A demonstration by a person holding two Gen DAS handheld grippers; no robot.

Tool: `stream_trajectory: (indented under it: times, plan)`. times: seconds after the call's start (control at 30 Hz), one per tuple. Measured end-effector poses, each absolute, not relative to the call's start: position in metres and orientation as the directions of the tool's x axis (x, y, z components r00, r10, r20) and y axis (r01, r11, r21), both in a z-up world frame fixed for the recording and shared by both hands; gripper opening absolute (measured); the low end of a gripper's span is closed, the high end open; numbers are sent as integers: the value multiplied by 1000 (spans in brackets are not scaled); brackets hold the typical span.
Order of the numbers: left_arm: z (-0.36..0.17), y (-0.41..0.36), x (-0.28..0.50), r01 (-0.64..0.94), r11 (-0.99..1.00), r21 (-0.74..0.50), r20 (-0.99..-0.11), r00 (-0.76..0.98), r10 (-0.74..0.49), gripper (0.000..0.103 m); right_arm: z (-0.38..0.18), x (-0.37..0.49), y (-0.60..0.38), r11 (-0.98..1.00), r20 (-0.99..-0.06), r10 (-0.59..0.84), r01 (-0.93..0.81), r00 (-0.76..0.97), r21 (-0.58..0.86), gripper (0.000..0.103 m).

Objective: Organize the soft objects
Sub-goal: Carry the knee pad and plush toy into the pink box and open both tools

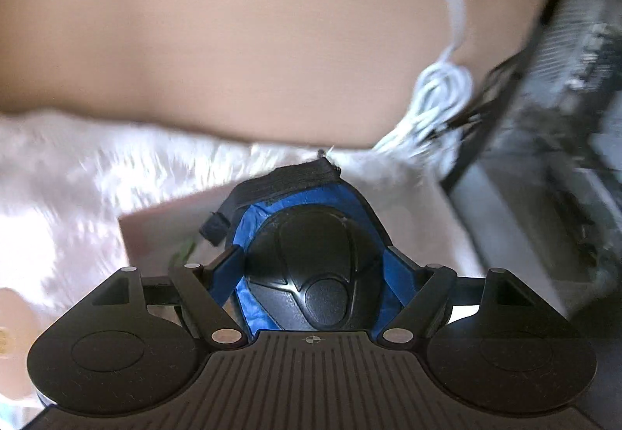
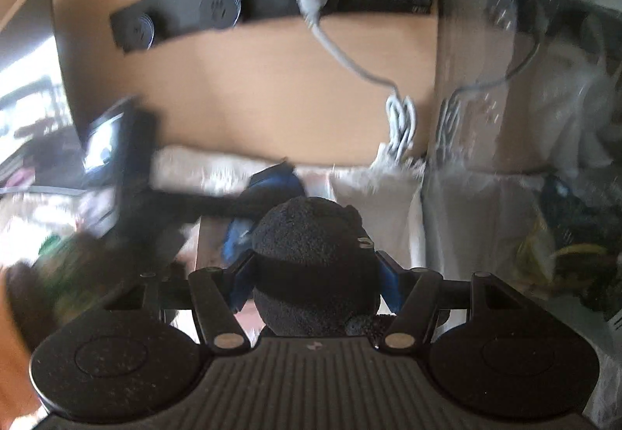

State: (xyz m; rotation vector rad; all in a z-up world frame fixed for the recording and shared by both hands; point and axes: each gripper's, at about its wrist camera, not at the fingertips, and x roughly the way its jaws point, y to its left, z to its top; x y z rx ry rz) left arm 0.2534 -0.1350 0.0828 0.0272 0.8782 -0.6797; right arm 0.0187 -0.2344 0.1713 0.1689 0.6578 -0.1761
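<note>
The black-and-blue padded piece point(image 1: 311, 266), likely a knee or elbow guard, sits clamped between the jaws of the left gripper point(image 1: 311, 266), shell side up, its strap end poking out toward twelve o'clock. The hold looks like a carry, the pad kept clear of the white fluffy cover point(image 1: 77, 173) and a pale box point(image 1: 163, 231) at ten o'clock beneath it.

The right gripper point(image 2: 313, 274) pinches a rough black foam lump point(image 2: 311, 259), its jaws pressing both flanks. I'd say each hand brings one soft item in together. Beyond the foam, at eleven o'clock, a dark arm and a blue blur point(image 2: 272, 189) are probably the left tool with its pad.

Both views are smeared. A white cable point(image 2: 350, 64) hangs from the wall socket strip point(image 2: 233, 6). What lies past the glossy panel point(image 2: 505, 119) at two o'clock I cannot make out.
</note>
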Motion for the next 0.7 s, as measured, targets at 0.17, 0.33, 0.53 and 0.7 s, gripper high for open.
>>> stream_trajectory:
  times: [0.17,0.33,0.53,0.7]
  plan:
    - [53,-167,273,554,794,-249,-808,333,-486,83,152,10,-221,986,-648,-54,142,760,86,64]
    - [28,-204,258,677,732,73,-848,429,-311,91,139,5,-211,995,-656,-61,96,752,18,64]
    - [37,-188,254,677,735,36,-828,432,-357,88,129,9,-210,997,-673,-43,75,738,19,64]
    - [83,-128,254,632,745,-213,-718,416,-558,74,133,19,-205,998,-653,-41,66,756,15,64]
